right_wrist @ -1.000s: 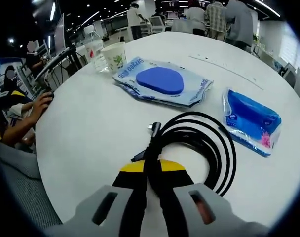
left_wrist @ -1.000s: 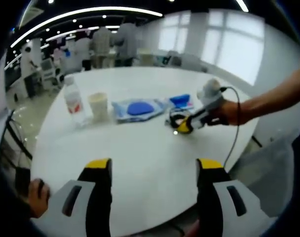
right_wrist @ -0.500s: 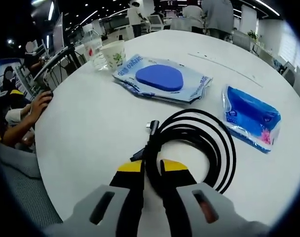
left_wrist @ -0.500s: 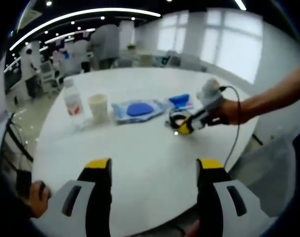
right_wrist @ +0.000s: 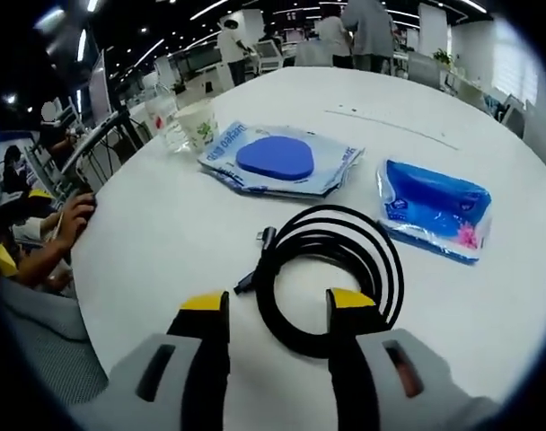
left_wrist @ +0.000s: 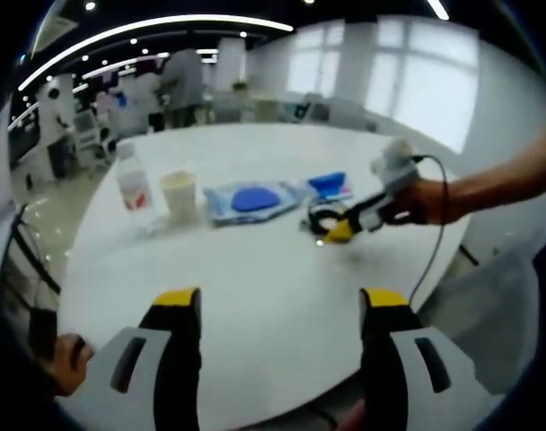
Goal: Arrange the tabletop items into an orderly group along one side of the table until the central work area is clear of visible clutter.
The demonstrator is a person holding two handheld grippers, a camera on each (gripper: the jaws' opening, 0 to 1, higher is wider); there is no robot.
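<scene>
Cable coil (right_wrist: 331, 269), black, flat on the white bench (right_wrist: 165, 224), dead ahead of the right gripper (right_wrist: 277, 310) and just beyond its yellow tips; nearest loop lying between the two jaws, plug end pointing away and to the left. Right jaws spread wide, released, gripping nothing; no contact with the cable that can be made out. Coil roughly round, so no strong long axis, only the straight tail running up-left toward the connector.

Beyond the coil: small blue packet (right_wrist: 430, 211) to the right, larger clear pouch with a blue pad (right_wrist: 277, 160) farther back, then paper cup (right_wrist: 198, 123) and water bottle (right_wrist: 161, 112) at the far left edge. Same row seen from the left gripper view: bottle (left_wrist: 134, 184), cup (left_wrist: 178, 191), pouch (left_wrist: 250, 198), packet (left_wrist: 330, 183), coil (left_wrist: 325, 218) under the right gripper (left_wrist: 345, 229).

Left gripper (left_wrist: 277, 310) well apart from everything, low over bare bench, jaws wide and empty. Right gripper by far the nearer to the coil.

Judged: coil apparently set down near the packet; row along the far side nearly formed, middle of the bench mostly bare. Risk if regrasped: loops springing loose.
</scene>
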